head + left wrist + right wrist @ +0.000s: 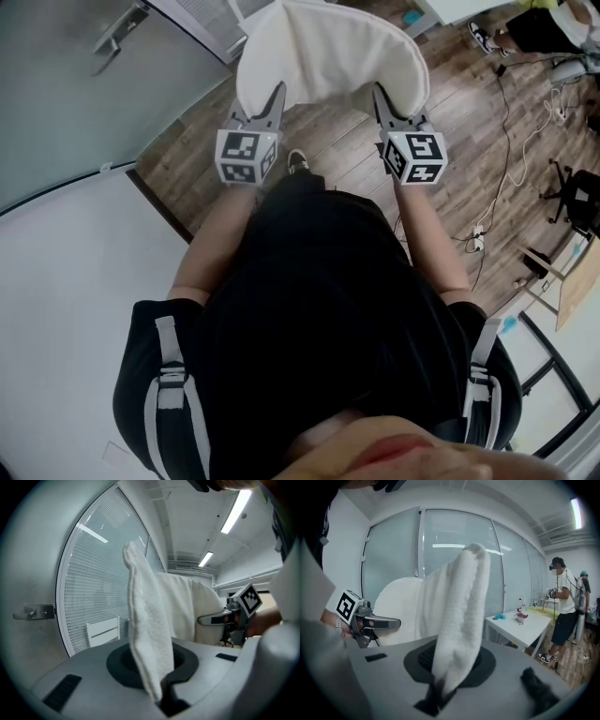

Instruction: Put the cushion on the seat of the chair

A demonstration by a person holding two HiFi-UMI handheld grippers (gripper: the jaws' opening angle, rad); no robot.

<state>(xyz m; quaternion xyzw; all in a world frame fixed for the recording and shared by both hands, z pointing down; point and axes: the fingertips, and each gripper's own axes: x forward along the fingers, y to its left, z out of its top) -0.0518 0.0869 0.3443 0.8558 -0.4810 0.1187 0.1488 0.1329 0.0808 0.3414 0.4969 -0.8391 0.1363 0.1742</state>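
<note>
A white fleecy cushion (328, 56) hangs in front of me over the wooden floor, held by its two near edges. My left gripper (275, 96) is shut on the cushion's left edge (145, 634), which stands up from between its jaws (161, 699). My right gripper (380, 98) is shut on the right edge (459, 620), pinched at its jaws (436, 694). Each gripper view shows the other gripper across the cushion: the right one (220, 617) and the left one (379, 623). I cannot make out a chair seat in any view.
A glass wall with blinds and a door handle (33, 612) stands ahead on the left. A white table (525, 620) with small items stands to the right, and a person (562, 606) is beside it. Cables (511, 159) trail over the floor at right. A white surface (66, 281) lies at my left.
</note>
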